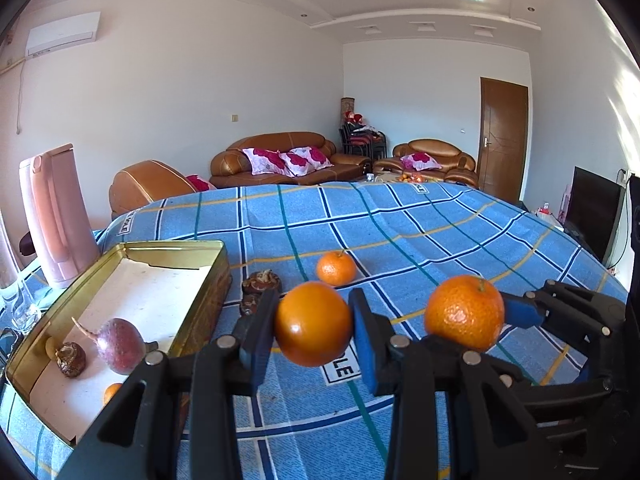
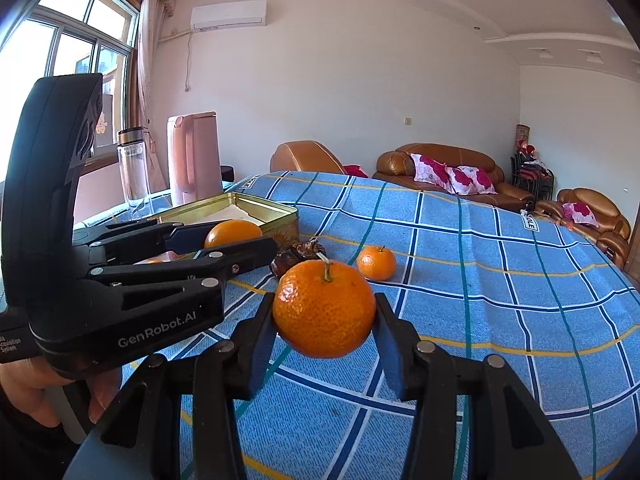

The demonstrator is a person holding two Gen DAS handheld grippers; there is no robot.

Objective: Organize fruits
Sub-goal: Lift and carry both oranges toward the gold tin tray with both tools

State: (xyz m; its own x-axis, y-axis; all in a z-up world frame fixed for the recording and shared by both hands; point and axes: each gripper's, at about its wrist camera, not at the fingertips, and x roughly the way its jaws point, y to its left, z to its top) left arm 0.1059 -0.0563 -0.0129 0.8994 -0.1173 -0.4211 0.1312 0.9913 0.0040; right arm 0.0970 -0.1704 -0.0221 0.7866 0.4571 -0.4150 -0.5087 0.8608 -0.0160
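Left gripper (image 1: 313,325) is clamped on a smooth orange (image 1: 313,324), pads pressed to both its sides, held above the blue cloth (image 1: 420,232). Right gripper (image 2: 324,316) grips a stemmed mandarin (image 2: 324,309) the same way. A third mandarin (image 1: 336,268) lies on the cloth beyond, beside the gold tin (image 1: 176,248).

A pink kettle (image 2: 195,156) stands beside a clear bottle (image 2: 134,168); brown sofas (image 1: 280,158) behind.
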